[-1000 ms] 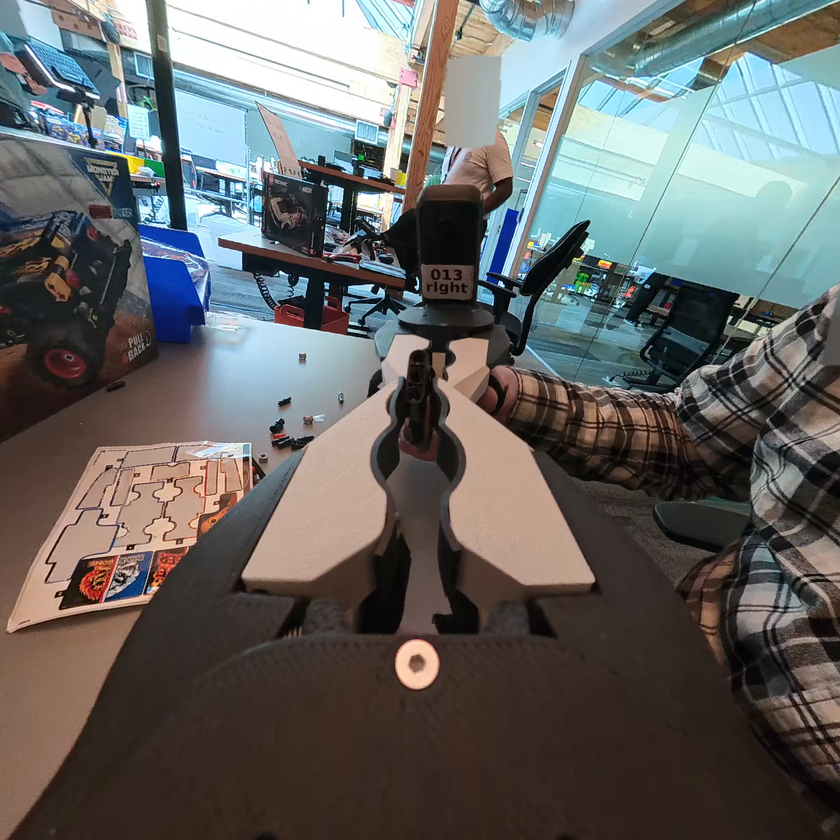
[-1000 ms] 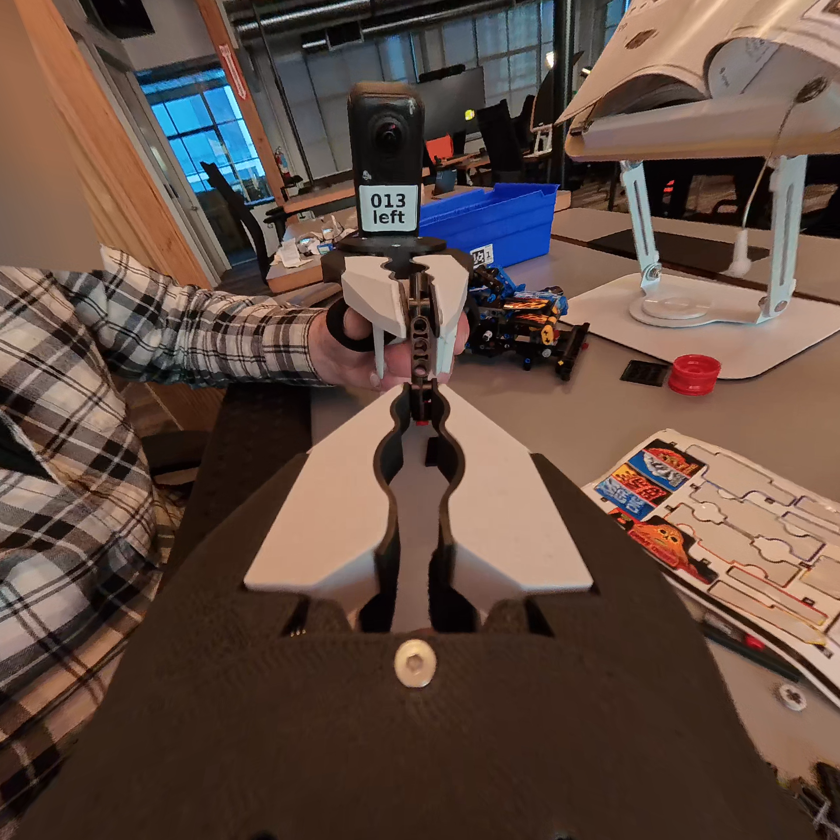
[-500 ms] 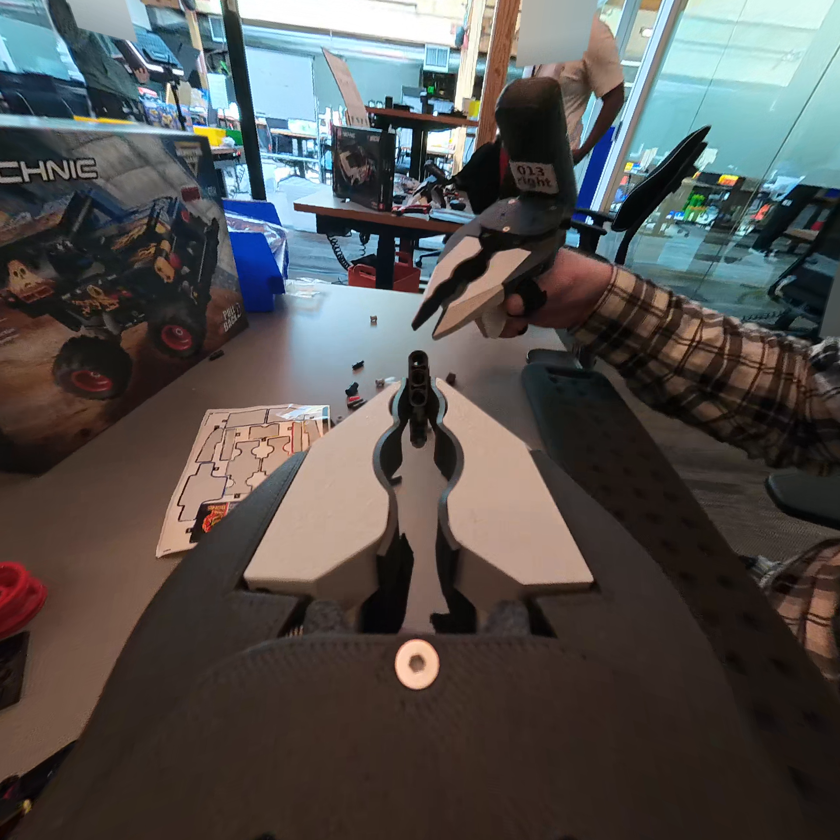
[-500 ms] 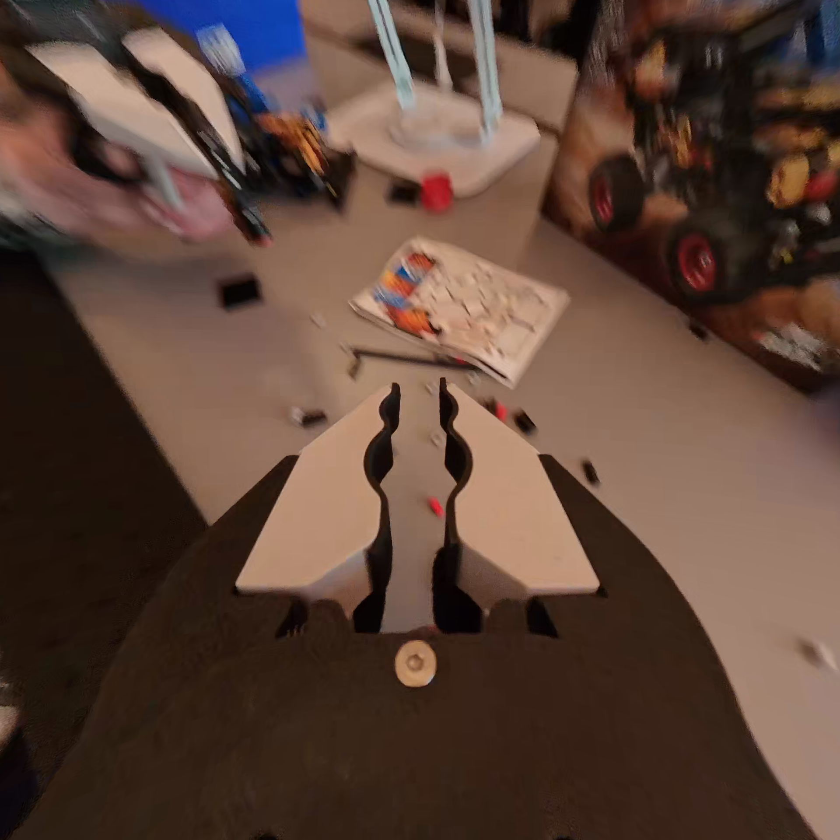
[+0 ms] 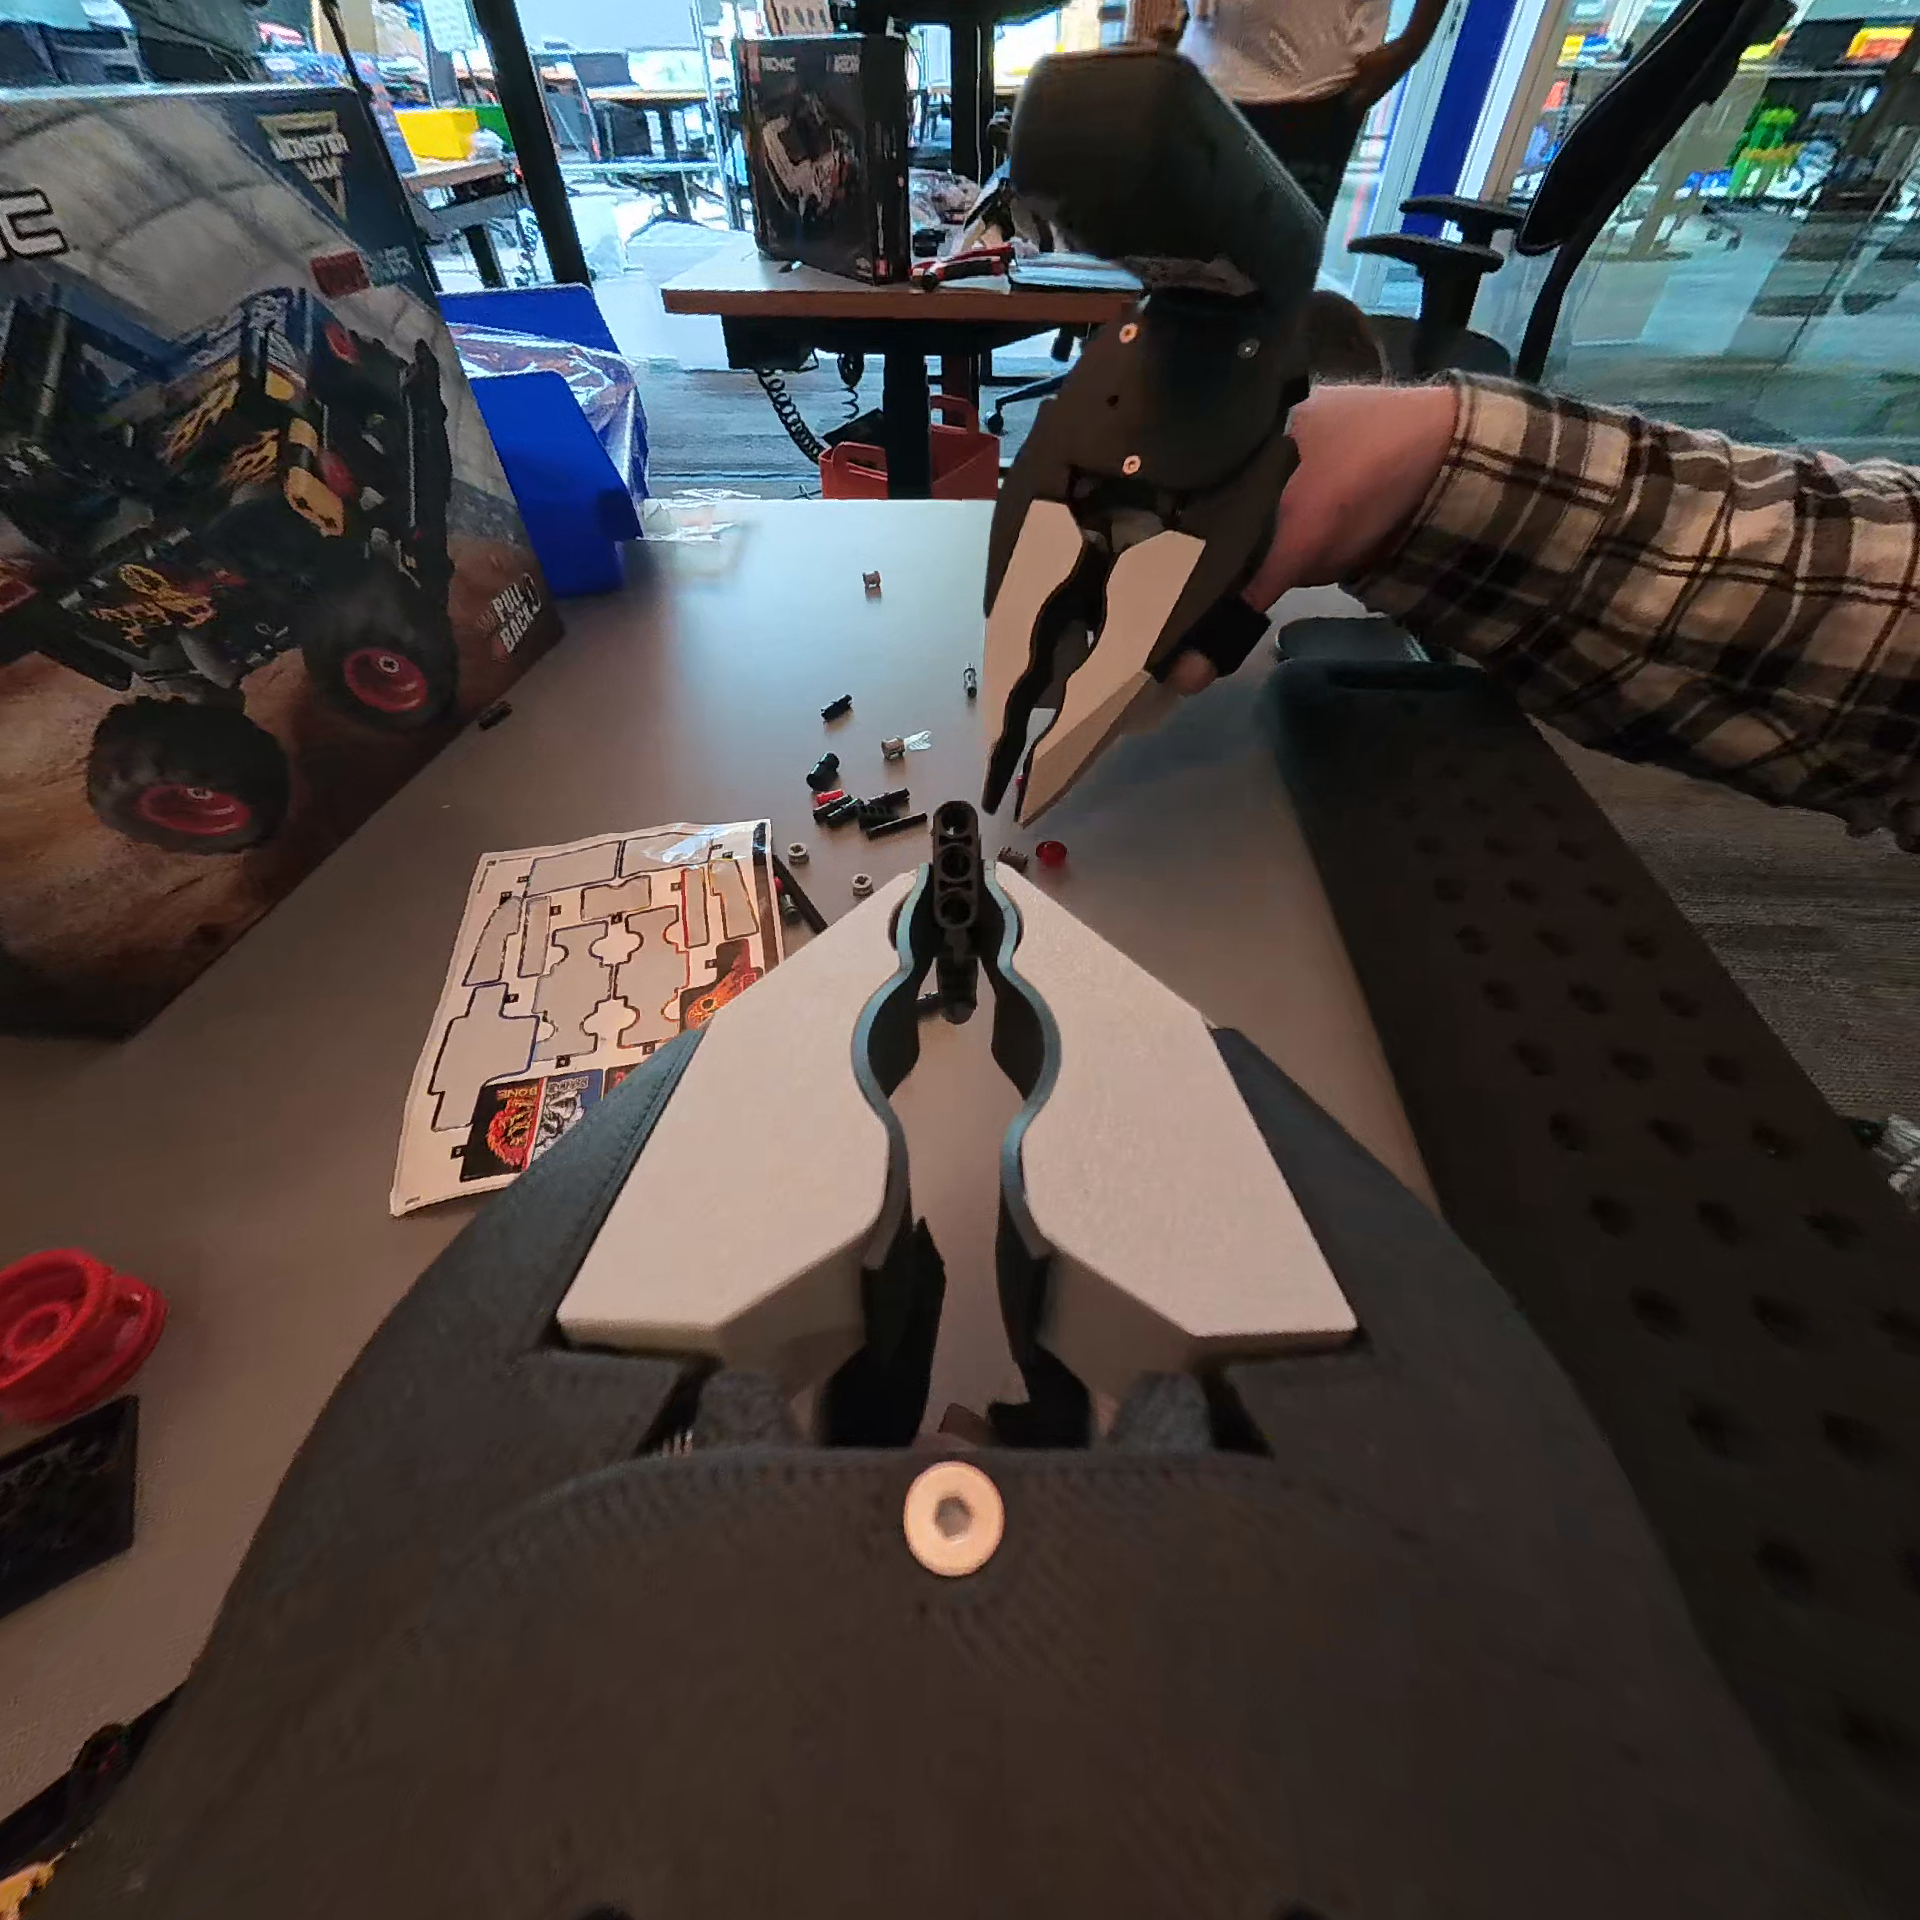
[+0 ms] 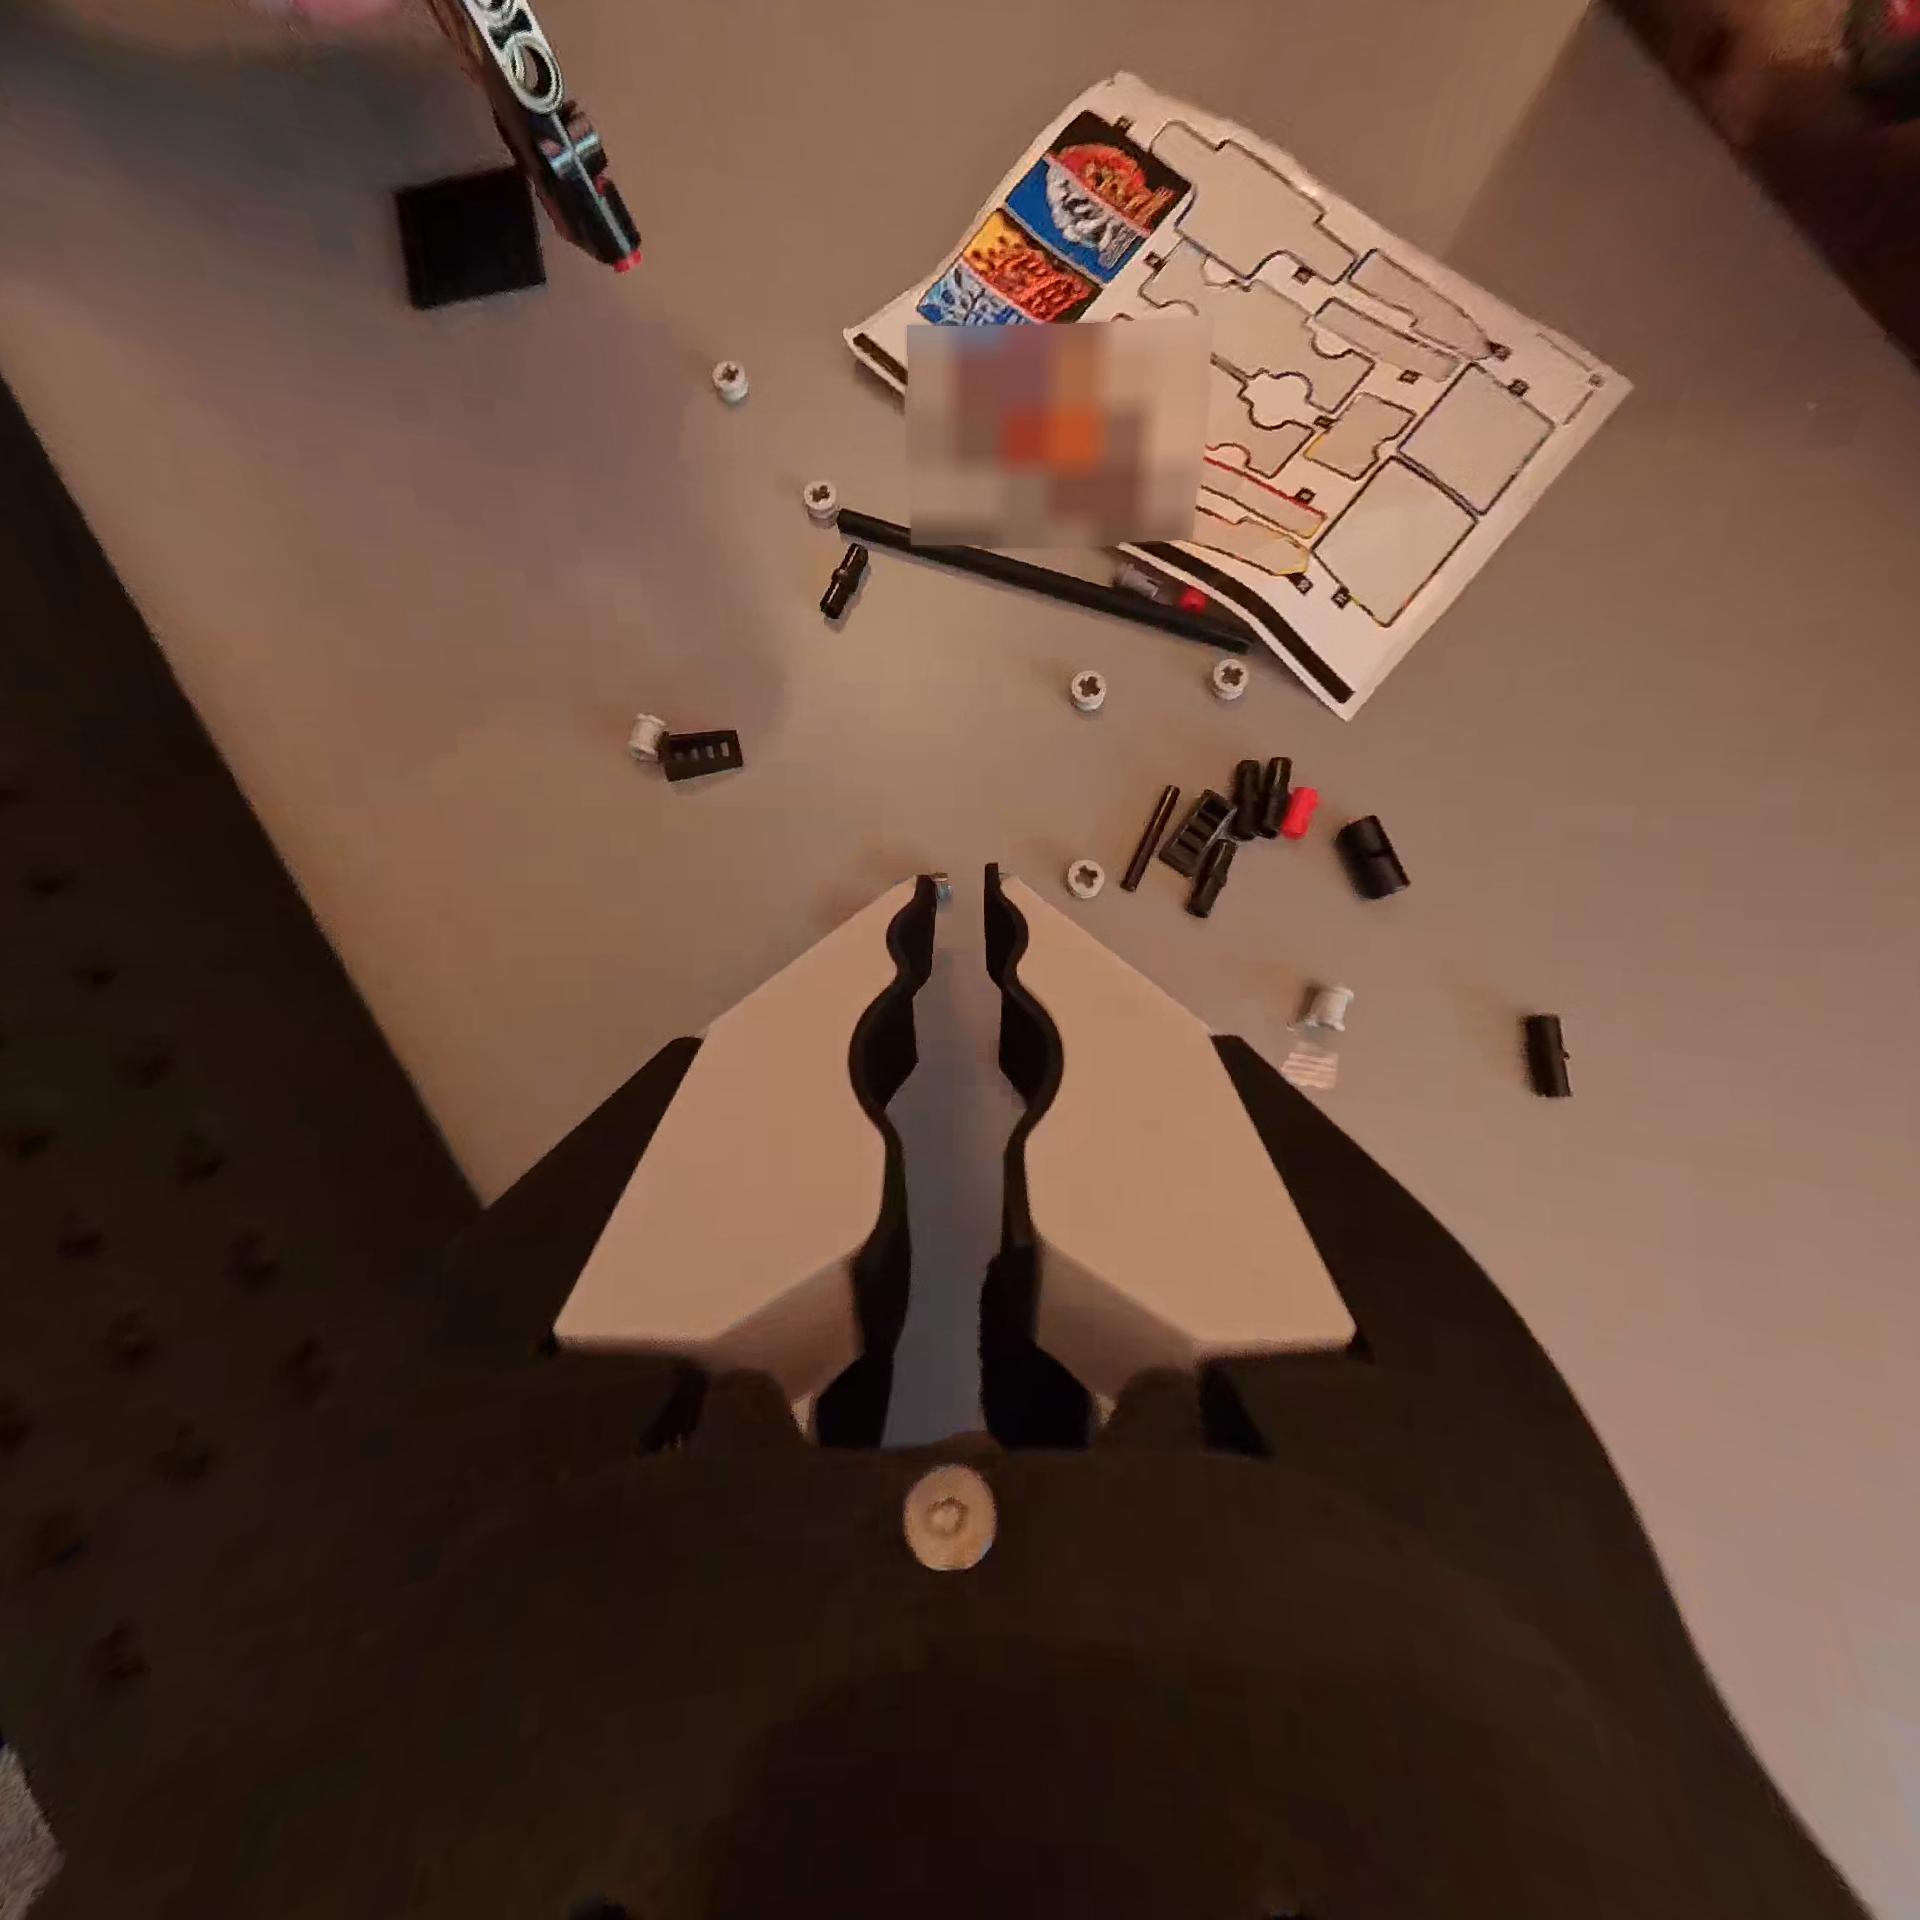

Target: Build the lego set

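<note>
My left tongs (image 5: 954,883) pinch a black holed beam (image 5: 954,878) upright between their tips, above the grey bench (image 5: 260,1091). My right tongs (image 6: 961,883) stand slightly parted and carry nothing, tips pointed down at the bench just beside a small grey bush (image 6: 1084,878). To their right lies a cluster of black pins (image 6: 1236,821) with one red pin (image 6: 1297,810). Beyond, a long black axle (image 6: 1039,582) touches the edge of the sticker sheet (image 6: 1403,416). In the left wrist view the set's box (image 5: 208,520) stands at far left, a red wheel hub (image 5: 62,1330) near the bench edge.
</note>
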`<state>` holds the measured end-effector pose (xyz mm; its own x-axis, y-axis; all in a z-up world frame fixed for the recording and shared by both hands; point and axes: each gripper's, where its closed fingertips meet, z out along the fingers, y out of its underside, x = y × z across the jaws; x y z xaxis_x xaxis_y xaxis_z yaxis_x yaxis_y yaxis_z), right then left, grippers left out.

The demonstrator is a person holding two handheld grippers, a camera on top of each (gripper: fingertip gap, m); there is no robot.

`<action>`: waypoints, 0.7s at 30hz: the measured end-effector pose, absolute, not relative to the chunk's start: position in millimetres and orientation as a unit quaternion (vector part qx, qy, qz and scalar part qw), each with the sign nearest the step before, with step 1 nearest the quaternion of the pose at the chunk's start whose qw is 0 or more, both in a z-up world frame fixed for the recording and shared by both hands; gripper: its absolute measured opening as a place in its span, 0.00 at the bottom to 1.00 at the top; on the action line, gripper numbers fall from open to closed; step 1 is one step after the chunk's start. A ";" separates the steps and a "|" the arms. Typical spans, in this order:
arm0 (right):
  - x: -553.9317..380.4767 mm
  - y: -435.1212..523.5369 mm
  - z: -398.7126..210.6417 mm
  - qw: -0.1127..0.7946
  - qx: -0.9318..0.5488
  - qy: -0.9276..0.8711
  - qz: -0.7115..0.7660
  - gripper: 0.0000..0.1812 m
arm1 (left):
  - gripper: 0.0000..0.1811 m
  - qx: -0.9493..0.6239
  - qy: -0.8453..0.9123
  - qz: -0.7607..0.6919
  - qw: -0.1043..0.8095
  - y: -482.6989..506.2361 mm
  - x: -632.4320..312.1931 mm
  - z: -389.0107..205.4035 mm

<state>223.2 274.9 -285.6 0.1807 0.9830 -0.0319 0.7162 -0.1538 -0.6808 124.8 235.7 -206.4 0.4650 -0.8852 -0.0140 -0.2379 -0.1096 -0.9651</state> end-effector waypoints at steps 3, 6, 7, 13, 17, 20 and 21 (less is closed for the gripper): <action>220.6 274.3 -293.1 0.247 -0.712 -0.609 0.248 0.04 | 0.04 -0.680 0.420 -0.306 0.517 235.4 125.5 -210.4; 218.9 272.1 -298.0 0.227 -0.705 -0.623 0.251 0.04 | 0.04 -0.681 0.424 -0.304 0.514 235.0 126.4 -212.9; 217.5 272.2 -297.5 0.227 -0.704 -0.623 0.256 0.04 | 0.04 -0.681 0.424 -0.305 0.513 234.8 126.5 -212.9; 212.0 270.5 -298.2 0.226 -0.691 -0.637 0.256 0.04 | 0.04 -0.684 0.425 -0.305 0.509 235.5 125.9 -215.1; 208.5 272.0 -298.1 0.227 -0.685 -0.642 0.258 0.05 | 0.03 -0.685 0.427 -0.306 0.505 235.4 126.2 -217.3; 208.2 270.8 -298.5 0.223 -0.682 -0.646 0.259 0.01 | 0.03 -0.687 0.430 -0.303 0.502 235.3 126.4 -219.6; 208.1 269.3 -298.5 0.221 -0.681 -0.648 0.261 0.01 | 0.03 -0.688 0.431 -0.302 0.501 235.4 126.5 -220.3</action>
